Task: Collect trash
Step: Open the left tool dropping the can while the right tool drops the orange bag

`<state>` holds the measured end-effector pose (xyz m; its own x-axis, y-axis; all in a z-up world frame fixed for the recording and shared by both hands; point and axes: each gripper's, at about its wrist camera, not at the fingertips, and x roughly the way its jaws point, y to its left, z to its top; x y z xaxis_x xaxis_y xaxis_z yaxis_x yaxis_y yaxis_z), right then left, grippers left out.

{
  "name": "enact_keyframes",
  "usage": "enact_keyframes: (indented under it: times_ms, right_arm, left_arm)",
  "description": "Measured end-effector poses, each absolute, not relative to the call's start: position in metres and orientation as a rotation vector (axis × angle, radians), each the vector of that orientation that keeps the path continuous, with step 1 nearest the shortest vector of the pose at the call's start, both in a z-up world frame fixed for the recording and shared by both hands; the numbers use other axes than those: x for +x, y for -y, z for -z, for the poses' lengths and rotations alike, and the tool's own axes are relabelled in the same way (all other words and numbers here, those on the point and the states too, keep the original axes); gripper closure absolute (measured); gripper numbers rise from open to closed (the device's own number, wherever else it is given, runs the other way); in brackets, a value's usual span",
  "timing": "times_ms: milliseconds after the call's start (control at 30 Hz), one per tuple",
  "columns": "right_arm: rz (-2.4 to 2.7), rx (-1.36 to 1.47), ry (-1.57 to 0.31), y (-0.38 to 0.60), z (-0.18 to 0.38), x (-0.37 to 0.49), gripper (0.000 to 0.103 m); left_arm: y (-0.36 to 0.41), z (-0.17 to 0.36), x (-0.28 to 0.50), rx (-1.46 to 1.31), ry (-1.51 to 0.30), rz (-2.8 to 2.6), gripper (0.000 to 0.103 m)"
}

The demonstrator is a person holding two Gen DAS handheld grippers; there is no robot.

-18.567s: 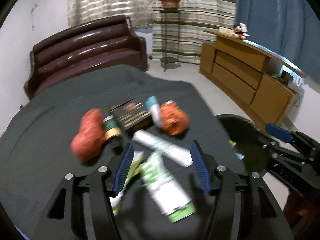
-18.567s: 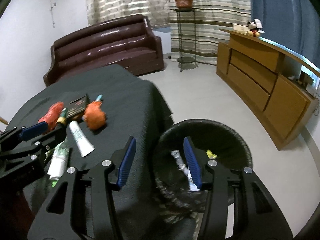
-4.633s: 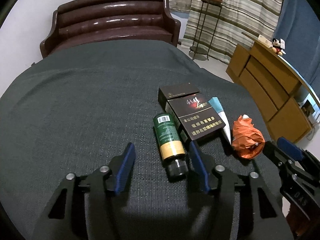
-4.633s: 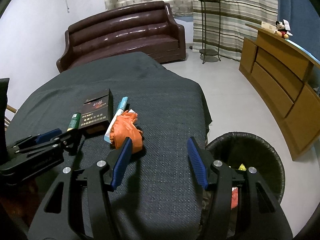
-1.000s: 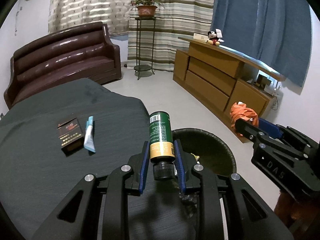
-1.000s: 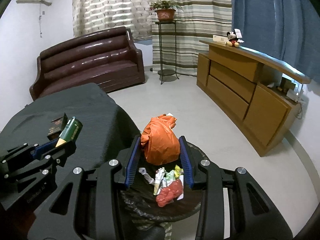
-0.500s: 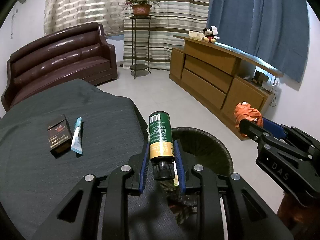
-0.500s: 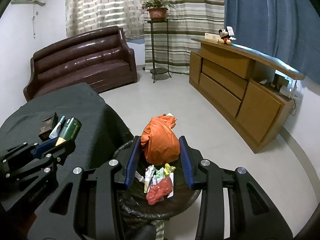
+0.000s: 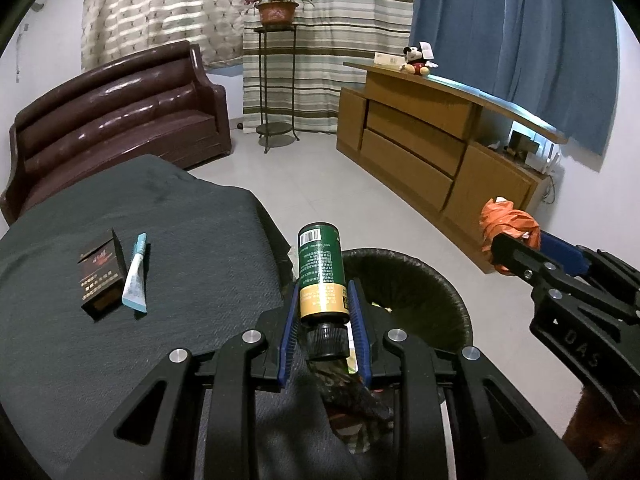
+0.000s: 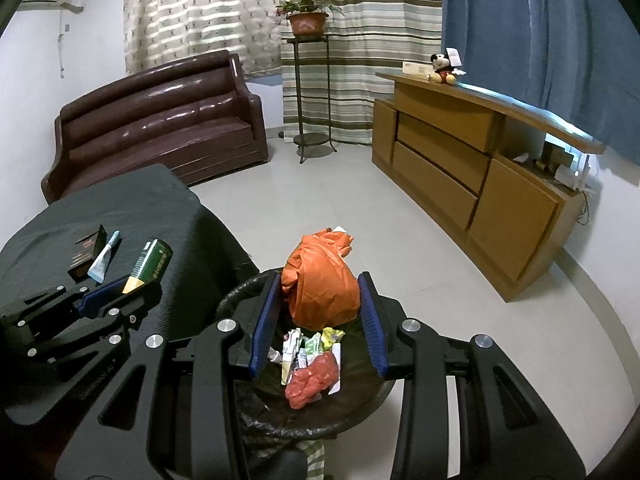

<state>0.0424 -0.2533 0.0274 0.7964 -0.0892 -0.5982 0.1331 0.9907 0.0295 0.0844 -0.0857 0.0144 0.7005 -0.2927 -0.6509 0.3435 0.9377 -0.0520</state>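
Note:
My left gripper [image 9: 323, 300] is shut on a green bottle [image 9: 321, 276] with a gold band and black cap, held over the near rim of the black trash bin [image 9: 424, 284]. My right gripper [image 10: 318, 292] is shut on a crumpled orange bag [image 10: 320, 284], hanging above the bin [image 10: 240, 288], which holds several wrappers and a red wad [image 10: 310, 380]. In the right wrist view the left gripper [image 10: 120, 292] and its bottle [image 10: 154, 264] show at the left. On the dark table [image 9: 140, 220] lie a dark box [image 9: 100, 272] and a pale blue tube [image 9: 135, 276].
A brown leather sofa [image 9: 116, 120] stands behind the table. A wooden sideboard [image 9: 432, 152] runs along the right wall, with a plant stand [image 9: 276, 80] by the striped curtains. Pale tiled floor [image 10: 360, 208] lies open between bin and furniture.
The left gripper with the bottle has shifted a little toward the bin, so more of the bin's opening shows. The right gripper still holds the orange bag above the bin.

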Motion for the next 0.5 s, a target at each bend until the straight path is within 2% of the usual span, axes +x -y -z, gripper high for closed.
enact_keyframes:
  times_ms: [500]
  right_arm:
    - [0.150,0.108,-0.662,0.269,-0.013,0.058,0.065]
  left_arm:
    - [0.104,-0.009,0.095,0.105,-0.705,0.363,0.077]
